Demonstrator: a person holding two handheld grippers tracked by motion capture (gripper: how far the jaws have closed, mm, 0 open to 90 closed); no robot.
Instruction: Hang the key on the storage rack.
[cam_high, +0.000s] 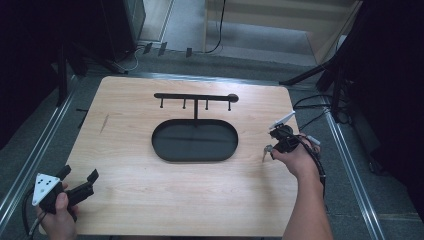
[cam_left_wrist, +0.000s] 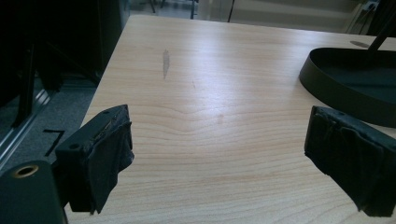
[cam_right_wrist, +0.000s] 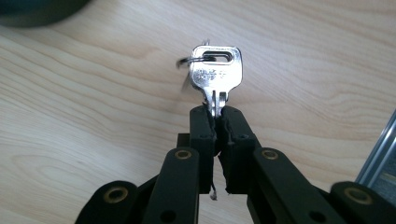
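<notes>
Partly hidden, the key's (cam_right_wrist: 215, 74) blade sits inside the right gripper (cam_right_wrist: 216, 122).

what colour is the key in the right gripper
Silver metal; the key shows best in the right gripper view, pinched between the black jaws.

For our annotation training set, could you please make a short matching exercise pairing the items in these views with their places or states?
Things:
1. key
2. left gripper
3. oval black tray
4. hook rail

Places or states:
A. jaws wide apart over bare wood at the table's near left corner
B. raised on a post above the tray's far edge
C. pinched by its blade in the right gripper
D. lying mid-table, nothing visible inside

Pairs: 1-C, 2-A, 3-D, 4-B
</notes>
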